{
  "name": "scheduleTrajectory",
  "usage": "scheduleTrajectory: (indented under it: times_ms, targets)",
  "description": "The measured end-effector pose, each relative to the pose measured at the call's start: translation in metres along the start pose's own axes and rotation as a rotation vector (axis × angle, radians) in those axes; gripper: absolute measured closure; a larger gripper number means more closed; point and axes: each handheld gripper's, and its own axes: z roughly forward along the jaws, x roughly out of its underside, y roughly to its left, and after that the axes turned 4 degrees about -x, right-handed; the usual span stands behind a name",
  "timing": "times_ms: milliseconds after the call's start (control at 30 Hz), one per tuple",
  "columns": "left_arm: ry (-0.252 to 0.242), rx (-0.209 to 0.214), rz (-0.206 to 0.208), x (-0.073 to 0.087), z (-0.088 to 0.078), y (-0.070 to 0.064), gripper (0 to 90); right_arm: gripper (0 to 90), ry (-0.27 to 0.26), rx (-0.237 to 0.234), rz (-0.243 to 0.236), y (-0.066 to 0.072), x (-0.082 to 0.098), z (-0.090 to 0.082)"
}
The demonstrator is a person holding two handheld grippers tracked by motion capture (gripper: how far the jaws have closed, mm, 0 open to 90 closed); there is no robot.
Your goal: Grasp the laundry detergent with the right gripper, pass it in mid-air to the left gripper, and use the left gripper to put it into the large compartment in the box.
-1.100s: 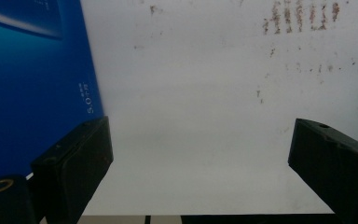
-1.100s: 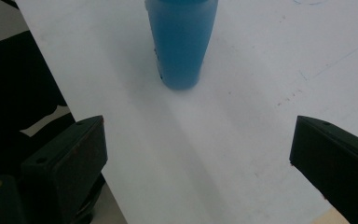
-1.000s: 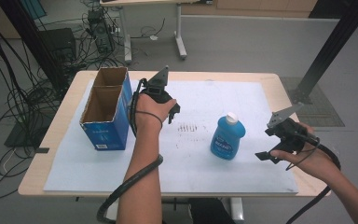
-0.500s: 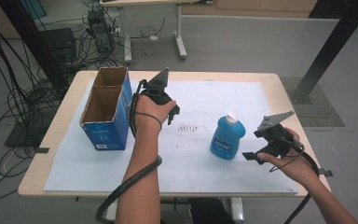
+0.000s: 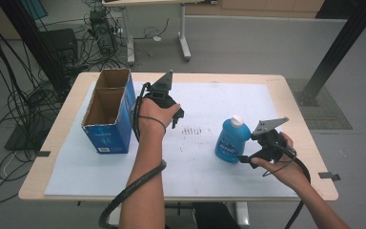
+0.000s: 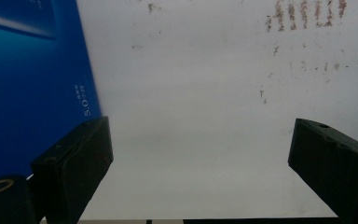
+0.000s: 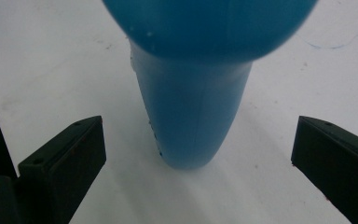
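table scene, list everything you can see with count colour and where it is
bottle: 1, blue with white cap, upright on the sheet, right of centre, between the right gripper's open jaws
cardboard box: 1, blue outside, brown inside, open top, left part of the table
paper sheet: 1, white, covers most of the tabletop, brownish marks near its middle
table: 1, light wood
cables: many, black, on the floor at left
left gripper: 1, black, open, beside the box
right gripper: 1, black, open, at the bottle
forearms: 2, from the bottom edge
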Motion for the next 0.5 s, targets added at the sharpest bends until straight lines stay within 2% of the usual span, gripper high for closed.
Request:
scheduleTrajectory:
  times_ms: [500]
  targets:
    - [0.002, -0.003, -0.002, 0.000, 0.003, -0.002, 6.9, 2.5, -0.088, 0.026, 0.009, 0.002, -0.001, 0.019]
